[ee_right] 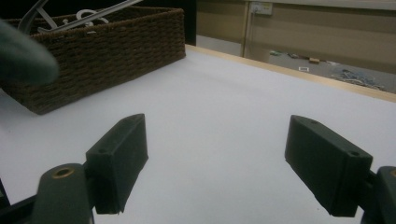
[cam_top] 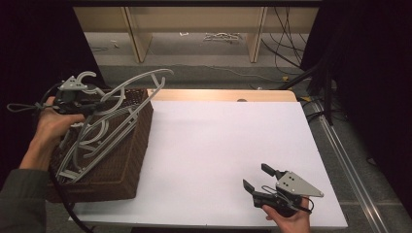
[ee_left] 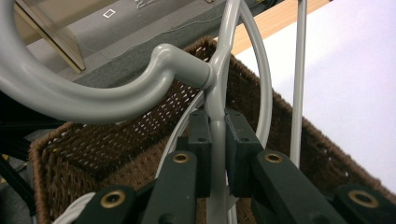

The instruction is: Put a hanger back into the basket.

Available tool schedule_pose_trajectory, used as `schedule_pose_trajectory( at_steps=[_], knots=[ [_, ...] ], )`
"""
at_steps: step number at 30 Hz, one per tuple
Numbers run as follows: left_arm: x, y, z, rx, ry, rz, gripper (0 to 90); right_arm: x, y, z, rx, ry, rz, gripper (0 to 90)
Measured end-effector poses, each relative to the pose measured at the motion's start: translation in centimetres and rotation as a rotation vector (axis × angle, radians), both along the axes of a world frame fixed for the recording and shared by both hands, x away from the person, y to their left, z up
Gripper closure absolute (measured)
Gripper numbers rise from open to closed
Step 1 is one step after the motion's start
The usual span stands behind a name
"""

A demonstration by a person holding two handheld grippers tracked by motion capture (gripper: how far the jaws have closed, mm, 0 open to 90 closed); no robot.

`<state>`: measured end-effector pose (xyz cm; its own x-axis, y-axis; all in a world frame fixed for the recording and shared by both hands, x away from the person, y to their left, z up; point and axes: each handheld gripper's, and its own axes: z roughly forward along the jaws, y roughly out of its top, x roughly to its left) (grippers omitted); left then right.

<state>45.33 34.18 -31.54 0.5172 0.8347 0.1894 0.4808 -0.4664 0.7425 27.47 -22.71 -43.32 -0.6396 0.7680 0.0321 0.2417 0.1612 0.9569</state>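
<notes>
Grey plastic coat hanger sits pinched in your left tool above the brown woven wicker basket, your right tool spread over the white bench.

From above we look forward and down; our gripper views sit close, and all three share the wicker basket.

Pale grey hangers in a dark brown woven basket on a white tabletop.
</notes>
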Motion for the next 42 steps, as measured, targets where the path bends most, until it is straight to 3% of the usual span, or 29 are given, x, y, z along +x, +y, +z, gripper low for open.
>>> schedule_pose_trajectory(
  at_steps=[1,2,3,4,5,6,7,9,11,13,17,18,26,34,39,42],
  knots=[
    [-0.1,0.1,-0.4,-0.030,0.007,0.000,82.1,0.0,0.0,0.0,-0.006,0.001,0.001,22.1],
    [-0.1,0.4,-0.5,-0.013,0.002,0.013,82.1,0.0,-0.1,0.1,-0.017,0.004,-0.003,22.1],
    [-0.2,0.7,-0.7,-0.024,0.015,0.006,82.1,0.1,0.1,-0.1,0.004,-0.003,0.003,22.1],
    [0.6,1.8,0.0,0.145,-0.075,-0.084,82.2,0.0,0.0,0.1,-0.018,-0.001,-0.001,22.1],
    [1.3,2.4,0.1,0.192,-0.050,-0.250,82.1,0.0,0.0,0.1,-0.018,-0.003,-0.001,22.1],
    [1.5,2.8,0.2,0.239,-0.104,-0.235,82.1,0.0,0.0,0.1,-0.017,-0.005,-0.001,22.1],
    [1.2,3.0,0.2,0.250,-0.096,-0.222,82.1,0.0,0.0,0.1,-0.017,-0.003,-0.002,22.1],
    [0.5,2.9,-0.4,0.177,-0.097,-0.127,82.1,0.1,0.1,-0.1,0.005,-0.003,0.003,22.1],
    [0.3,3.4,-0.4,0.208,-0.075,-0.136,82.1,0.0,-0.1,0.1,-0.017,0.000,-0.002,22.1],
    [0.4,3.9,-0.6,0.228,-0.082,-0.157,82.1,0.0,-0.1,0.1,-0.020,0.001,-0.001,22.1],
    [0.0,4.8,-1.1,0.228,-0.075,-0.133,82.1,0.0,0.1,0.0,0.003,-0.003,0.002,22.1],
    [-0.1,5.0,-1.2,0.227,-0.074,-0.129,82.1,0.0,-0.1,0.1,-0.018,0.001,-0.002,22.1],
    [-0.4,6.2,-2.0,0.247,-0.064,-0.118,82.1,0.0,0.0,0.0,-0.014,0.010,0.001,22.2],
    [-0.8,7.1,-2.8,0.241,-0.047,-0.078,82.1,0.0,0.0,0.0,-0.022,0.015,-0.003,22.2],
    [-0.7,7.3,-3.4,0.275,-0.032,-0.103,82.0,0.0,0.0,0.0,-0.014,0.010,-0.002,22.2],
    [-0.9,7.4,-3.8,0.268,-0.022,-0.080,82.1,0.0,0.0,0.0,-0.016,0.010,-0.001,22.2]
  ],
)
